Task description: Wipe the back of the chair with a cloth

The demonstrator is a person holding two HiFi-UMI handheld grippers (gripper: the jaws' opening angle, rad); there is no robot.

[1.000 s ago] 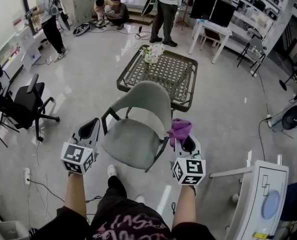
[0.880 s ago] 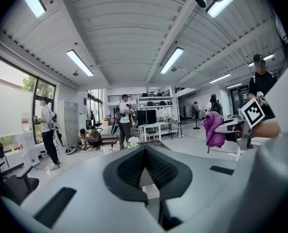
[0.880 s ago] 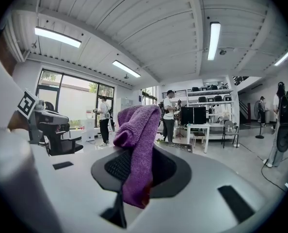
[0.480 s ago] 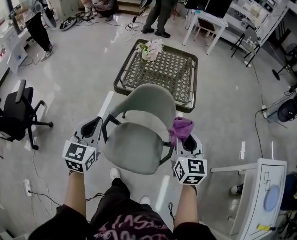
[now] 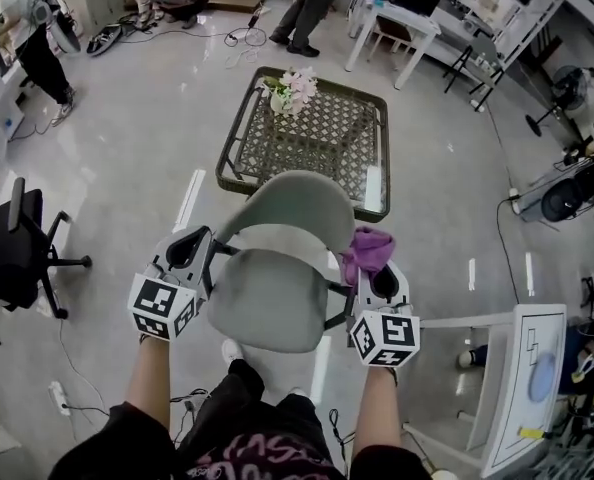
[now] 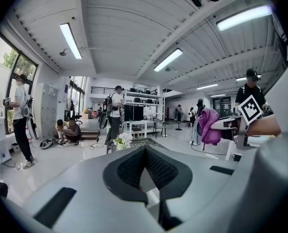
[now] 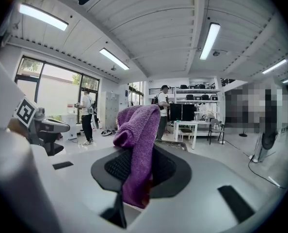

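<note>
Chair (image 5: 273, 273) mid-frame; right gripper (image 5: 375, 276) at its right edge, clamped on purple cloth (image 5: 367, 250); left gripper (image 5: 187, 248) left of it, jaws together, empty.

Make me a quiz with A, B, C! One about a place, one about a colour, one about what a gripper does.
1. Where are the flowers? A on the lattice table; B on the floor; C on a shelf.
2. The cloth is: A yellow; B purple; C white.
3. The right gripper is: A open; B shut on the cloth; C out of view.
Answers: A, they stand on the table; B, purple in every view; B, its jaws pinch the cloth.
</note>
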